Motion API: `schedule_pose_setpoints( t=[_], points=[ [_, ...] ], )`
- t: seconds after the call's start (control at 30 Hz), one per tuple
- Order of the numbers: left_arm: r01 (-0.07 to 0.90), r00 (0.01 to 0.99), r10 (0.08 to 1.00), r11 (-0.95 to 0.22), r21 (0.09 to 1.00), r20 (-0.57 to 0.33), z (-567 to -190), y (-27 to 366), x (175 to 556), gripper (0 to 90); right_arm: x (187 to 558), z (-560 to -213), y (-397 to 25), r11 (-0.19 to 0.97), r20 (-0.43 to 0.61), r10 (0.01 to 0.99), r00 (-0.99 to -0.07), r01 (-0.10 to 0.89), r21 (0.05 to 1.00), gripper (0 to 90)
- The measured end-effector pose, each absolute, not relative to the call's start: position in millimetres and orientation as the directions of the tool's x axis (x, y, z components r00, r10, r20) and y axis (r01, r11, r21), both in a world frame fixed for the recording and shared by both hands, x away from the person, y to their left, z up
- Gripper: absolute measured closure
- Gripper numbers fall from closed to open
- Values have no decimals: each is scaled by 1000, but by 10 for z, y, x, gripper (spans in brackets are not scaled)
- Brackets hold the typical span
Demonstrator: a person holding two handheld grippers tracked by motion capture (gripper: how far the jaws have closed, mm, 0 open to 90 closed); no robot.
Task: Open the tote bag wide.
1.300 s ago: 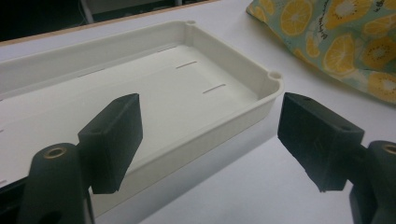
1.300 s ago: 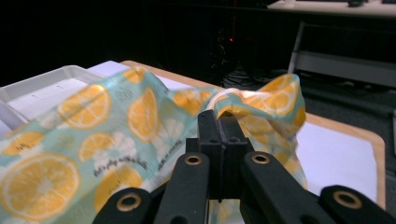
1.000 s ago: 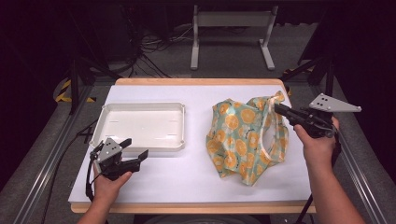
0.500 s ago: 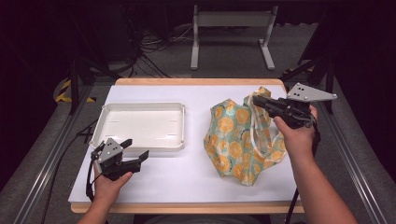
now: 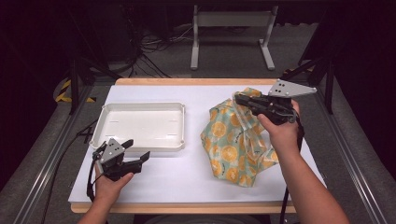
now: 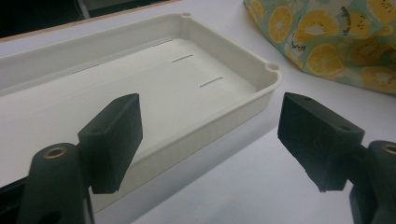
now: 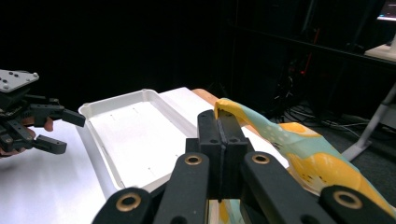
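At right of the frame, the right gripper (image 5: pixel 239 99) pinches the top edge of an orange-slice print fabric bag (image 5: pixel 233 140), lifting it. At lower left, the left gripper (image 5: pixel 138 152) rests released beside a white tray (image 5: pixel 140 108).

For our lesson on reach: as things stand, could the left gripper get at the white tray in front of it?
Probably yes. The left gripper is open, holds nothing, and points at the white tray's near rim, with only bare table between them. The fruit-print bag lies off to the side.
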State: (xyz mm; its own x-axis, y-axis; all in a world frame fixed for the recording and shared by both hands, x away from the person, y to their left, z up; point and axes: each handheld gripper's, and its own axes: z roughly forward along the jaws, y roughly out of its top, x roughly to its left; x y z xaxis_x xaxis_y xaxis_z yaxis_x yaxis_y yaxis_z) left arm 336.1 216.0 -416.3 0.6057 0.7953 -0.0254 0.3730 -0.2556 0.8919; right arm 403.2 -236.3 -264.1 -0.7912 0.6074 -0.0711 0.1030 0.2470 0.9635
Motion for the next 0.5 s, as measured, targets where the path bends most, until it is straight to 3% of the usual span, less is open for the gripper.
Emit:
schedule_pose_setpoints(
  t=[0.5],
  points=[
    [364,624,781,-271,891,-18,-4160,2097,3357,225,4177,-2717,-1864,314,-75,539,-839,117,942,900]
  ],
)
